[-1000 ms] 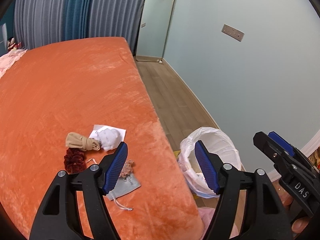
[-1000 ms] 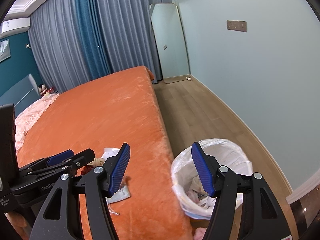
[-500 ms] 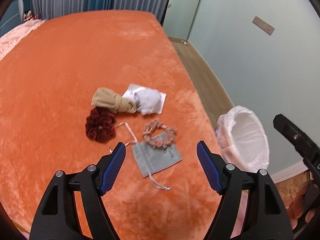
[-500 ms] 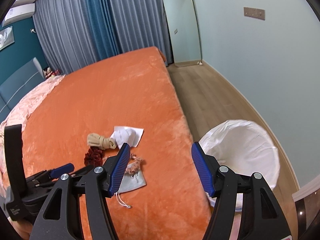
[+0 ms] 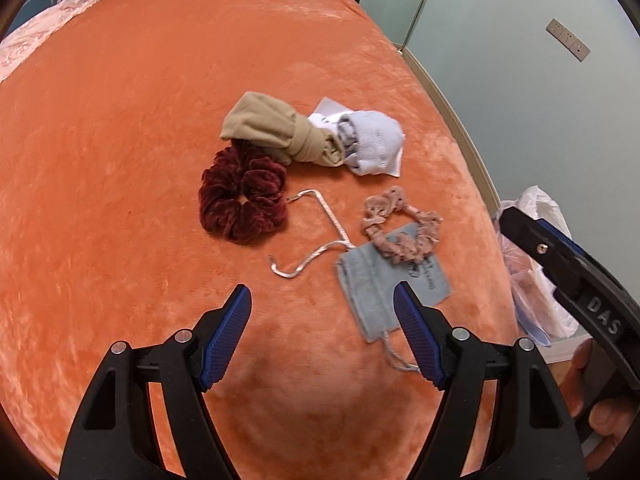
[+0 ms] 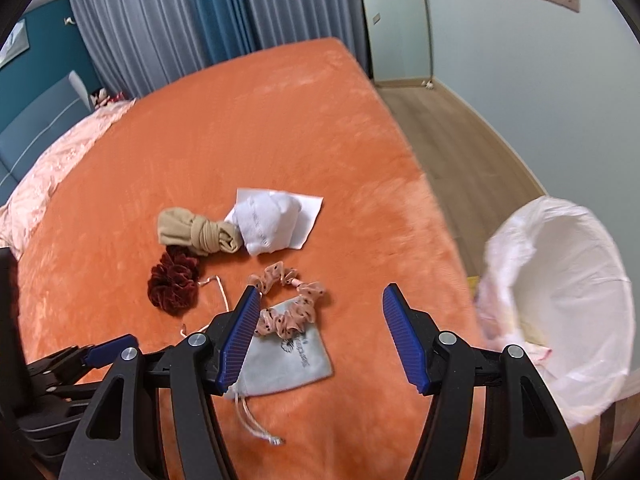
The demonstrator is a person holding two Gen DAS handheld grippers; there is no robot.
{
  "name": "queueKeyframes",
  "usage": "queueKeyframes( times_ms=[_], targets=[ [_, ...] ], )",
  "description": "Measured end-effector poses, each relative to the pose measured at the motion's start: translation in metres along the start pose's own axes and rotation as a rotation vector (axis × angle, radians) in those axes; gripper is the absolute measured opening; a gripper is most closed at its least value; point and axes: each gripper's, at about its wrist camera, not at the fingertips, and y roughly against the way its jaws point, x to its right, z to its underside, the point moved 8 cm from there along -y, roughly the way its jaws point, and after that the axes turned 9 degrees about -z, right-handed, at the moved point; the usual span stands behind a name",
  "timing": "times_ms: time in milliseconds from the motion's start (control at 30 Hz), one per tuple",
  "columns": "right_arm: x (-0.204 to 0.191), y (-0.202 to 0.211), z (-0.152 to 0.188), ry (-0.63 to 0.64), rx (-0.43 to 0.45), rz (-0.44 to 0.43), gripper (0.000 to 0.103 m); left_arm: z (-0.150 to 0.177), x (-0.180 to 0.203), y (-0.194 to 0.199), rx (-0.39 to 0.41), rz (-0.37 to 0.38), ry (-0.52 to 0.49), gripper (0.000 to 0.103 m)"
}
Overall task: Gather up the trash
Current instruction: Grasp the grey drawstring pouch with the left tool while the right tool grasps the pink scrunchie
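Where the orange bed cover [image 5: 120, 128] fills the middle of both wrist views, a small cluster of items lies loose on it. Grey drawstring pouch [image 5: 394, 284]: flat on the cover, lower centre-right of the left wrist view, its cord [image 5: 316, 236] trailing up and left in a loose bend. Pink dotted scrunchie [image 5: 400, 228]: resting partly on the pouch's upper edge. Dark red velvet scrunchie [image 5: 242, 204]: left of the cord, centre of frame, apart from the pouch. Tan rolled sock [image 5: 280, 132]: just above the red scrunchie, touching it at its lower edge. White rolled sock [image 5: 372, 142]: right of the tan one and touching it, lying on a white sheet of paper [image 6: 308, 212].

White-lined trash bin [image 6: 560, 300]: on the floor beside the bed, at the right edge of the right wrist view, some pale scraps visible inside.

Left gripper [image 5: 322, 334]: bottom centre of its own view, jaws wide apart and holding nothing, above bare cover just below the pouch. Right gripper [image 6: 320, 336]: bottom centre of its view, jaws likewise wide and holding nothing, its left pad overlapping the pouch and pink scrunchie in the picture.

Surroundings: grey and blue curtains [image 6: 180, 32] at upper left, a leaning mirror [image 6: 394, 16] at upper centre-right, pale wall and wood floor [image 6: 460, 148] at right.
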Motion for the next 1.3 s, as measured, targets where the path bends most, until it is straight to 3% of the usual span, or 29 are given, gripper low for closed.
queueKeyframes(
  times_ms=[267, 467, 500, 667, 767, 800, 833, 967, 1300],
  targets=[
    [0.003, -0.063, 0.008, -0.001, -0.085, 0.007, 0.056, 0.003, -0.01, -0.022, -0.038, 0.049, 0.034, 0.069],
    [0.019, -0.089, 0.024, -0.017, -0.148, 0.0, 0.026, 0.007, 0.01, -0.04, -0.079, 0.085, 0.021, 0.068],
    [0.022, -0.086, 0.024, -0.019, -0.138, -0.008, 0.016, 0.007, 0.014, -0.043, -0.082, 0.089, 0.018, 0.068],
    [0.04, -0.062, 0.023, -0.055, -0.116, 0.004, 0.01, 0.004, 0.034, -0.052, -0.089, 0.097, -0.002, 0.067],
    [0.05, -0.041, 0.022, -0.075, -0.085, 0.006, 0.008, 0.003, 0.045, -0.058, -0.087, 0.085, -0.026, 0.055],
    [0.053, -0.032, 0.021, -0.081, -0.075, 0.009, 0.008, 0.002, 0.048, -0.059, -0.08, 0.071, -0.036, 0.048],
    [0.056, -0.024, 0.021, -0.088, -0.064, 0.011, 0.008, 0.002, 0.051, -0.059, -0.074, 0.067, -0.044, 0.031],
    [0.069, 0.008, 0.014, -0.117, -0.011, 0.013, 0.008, 0.001, 0.061, -0.055, -0.081, 0.09, -0.056, 0.011],
    [0.115, 0.098, -0.009, -0.186, 0.14, 0.062, 0.008, -0.015, 0.115, 0.019, 0.045, 0.163, -0.123, 0.01]
  ],
)
